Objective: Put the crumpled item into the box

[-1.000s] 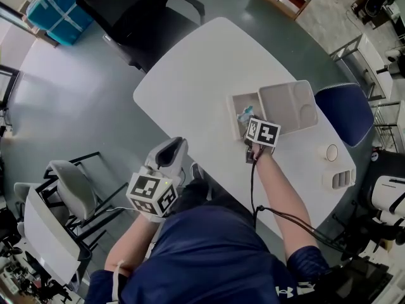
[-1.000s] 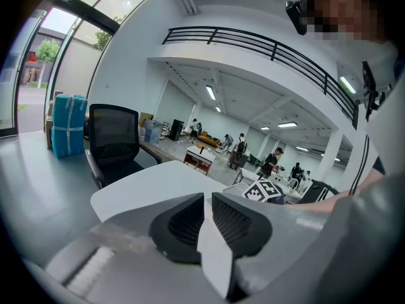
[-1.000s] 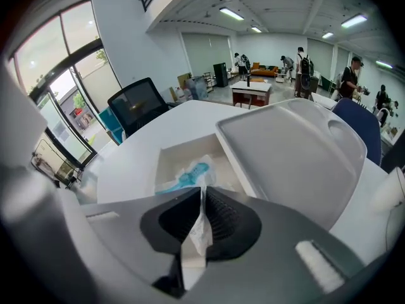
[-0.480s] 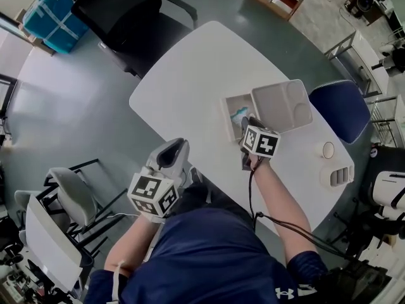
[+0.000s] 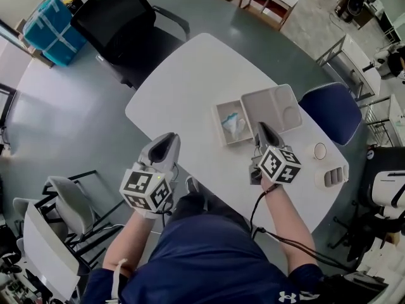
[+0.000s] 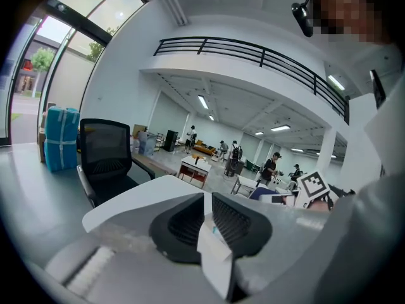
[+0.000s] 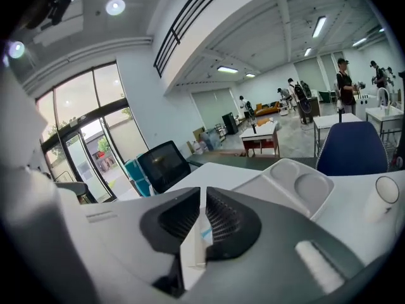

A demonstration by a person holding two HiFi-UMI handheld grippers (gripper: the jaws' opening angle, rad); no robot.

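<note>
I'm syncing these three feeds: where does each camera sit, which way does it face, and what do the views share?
Head view: on the person's head, looking steeply down on the table, box, left gripper, right gripper, arms and torso.
Left gripper view: on the left gripper, looking along its empty, closed fingers toward the black chair; the right gripper's marker cube shows too.
Right gripper view: on the right gripper, along its empty, closing fingers toward the lid and blue chair.
Shared: all three show the black chair.
</note>
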